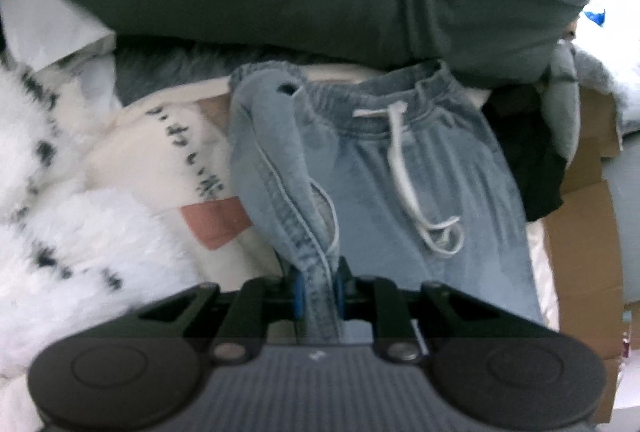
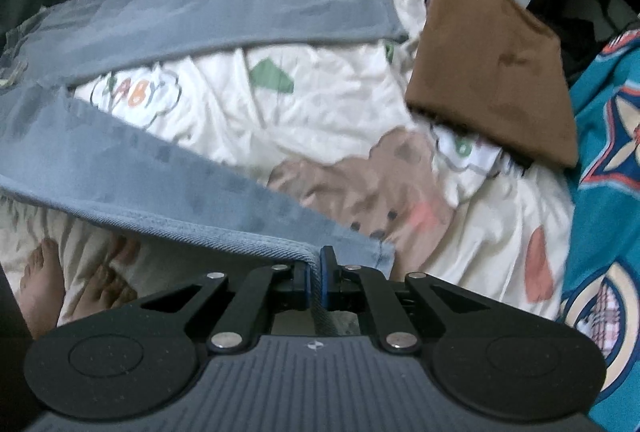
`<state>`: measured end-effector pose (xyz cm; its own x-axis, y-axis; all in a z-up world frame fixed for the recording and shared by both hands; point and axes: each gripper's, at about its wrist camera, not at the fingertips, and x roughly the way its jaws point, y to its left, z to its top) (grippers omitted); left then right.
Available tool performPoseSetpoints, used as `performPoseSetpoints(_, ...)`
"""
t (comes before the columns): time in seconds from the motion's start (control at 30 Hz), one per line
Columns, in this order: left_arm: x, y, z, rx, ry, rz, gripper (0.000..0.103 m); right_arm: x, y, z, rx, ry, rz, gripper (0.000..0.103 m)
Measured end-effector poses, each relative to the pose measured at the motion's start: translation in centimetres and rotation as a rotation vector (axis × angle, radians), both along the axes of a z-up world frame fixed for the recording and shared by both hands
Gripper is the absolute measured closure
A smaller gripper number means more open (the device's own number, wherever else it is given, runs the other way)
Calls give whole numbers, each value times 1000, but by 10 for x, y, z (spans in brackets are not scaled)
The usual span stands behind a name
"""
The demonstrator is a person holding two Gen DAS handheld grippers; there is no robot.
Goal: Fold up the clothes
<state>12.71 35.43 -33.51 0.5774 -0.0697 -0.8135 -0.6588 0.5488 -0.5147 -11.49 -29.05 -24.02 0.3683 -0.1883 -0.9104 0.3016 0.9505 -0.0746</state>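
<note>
Denim trousers (image 1: 432, 168) lie lengthwise away – left tool (image 1: 319, 284), right tool (image 2: 316, 278) clamp their edges

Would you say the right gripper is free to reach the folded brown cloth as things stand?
Probably not yet: the right gripper is shut on the blue denim trousers' leg edge, though the folded brown cloth lies uncovered ahead.

The left gripper (image 1: 319, 286) points steeply down, and its two blue pads (image 1: 298, 290) are pressed on a bunched fold of the blue trousers (image 1: 440, 168) that stands between them. The right gripper (image 2: 315, 282) also points steeply down; its blue pads (image 2: 326, 282) are closed tight on the seam edge of a trouser leg (image 2: 180, 184). Below and left of this claw, two bare feet (image 2: 40, 280) show.
</note>
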Motion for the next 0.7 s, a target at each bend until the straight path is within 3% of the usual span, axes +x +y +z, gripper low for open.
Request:
performPoseSetpoints(0.23,25,-14,36,16,-62,-26,88,24,-15,34,-42,-83,7,101)
performPoseSetpoints(0.43,56,-35,64,62,-63,-49,88,48,-31,51,-59,-141,9,102)
performPoseSetpoints(0.7,103,-53,87,73,-72,-93,89,83,-49,65,-112,-150,10,102)
